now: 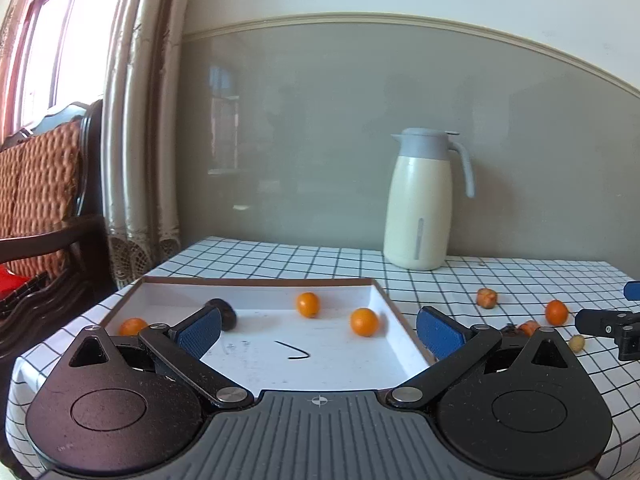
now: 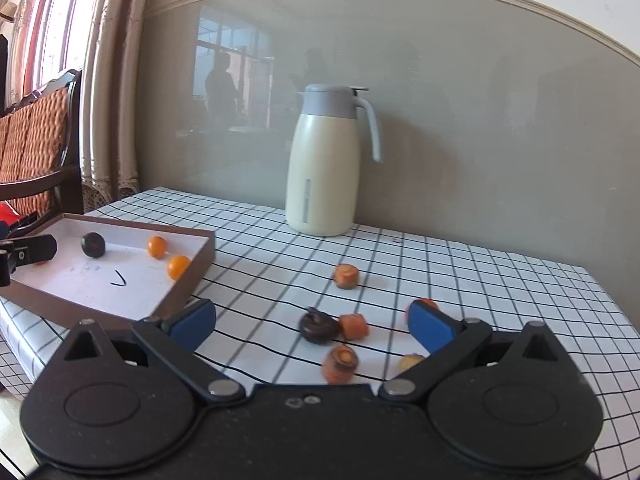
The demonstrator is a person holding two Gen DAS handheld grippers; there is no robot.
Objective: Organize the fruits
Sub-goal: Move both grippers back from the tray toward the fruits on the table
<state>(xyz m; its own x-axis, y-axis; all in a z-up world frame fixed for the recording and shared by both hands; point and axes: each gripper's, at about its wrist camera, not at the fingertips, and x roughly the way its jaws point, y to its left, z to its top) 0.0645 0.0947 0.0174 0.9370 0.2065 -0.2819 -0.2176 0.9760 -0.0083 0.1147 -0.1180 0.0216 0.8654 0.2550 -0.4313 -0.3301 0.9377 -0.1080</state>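
Note:
A shallow white tray with a brown rim [image 1: 256, 280] [image 2: 200, 256] lies on the checked tablecloth. In it are three small oranges [image 1: 364, 322] [image 1: 308, 304] [image 1: 133, 326] and a dark round fruit [image 1: 224, 312] [image 2: 93, 245]. My left gripper [image 1: 318, 330] is open and empty over the tray's near edge. My right gripper [image 2: 312, 326] is open and empty above loose pieces on the cloth: a dark fruit [image 2: 318, 328], orange chunks [image 2: 354, 326] [image 2: 340, 364] [image 2: 346, 276], and a small yellow piece [image 2: 410, 361]. An orange [image 1: 557, 312] lies on the cloth right of the tray.
A cream thermos jug with a grey lid and handle [image 1: 420, 204] [image 2: 324, 164] stands at the back of the table by the grey wall. A wooden chair with an orange cushion [image 1: 40, 192] and a curtain [image 1: 140, 120] are to the left.

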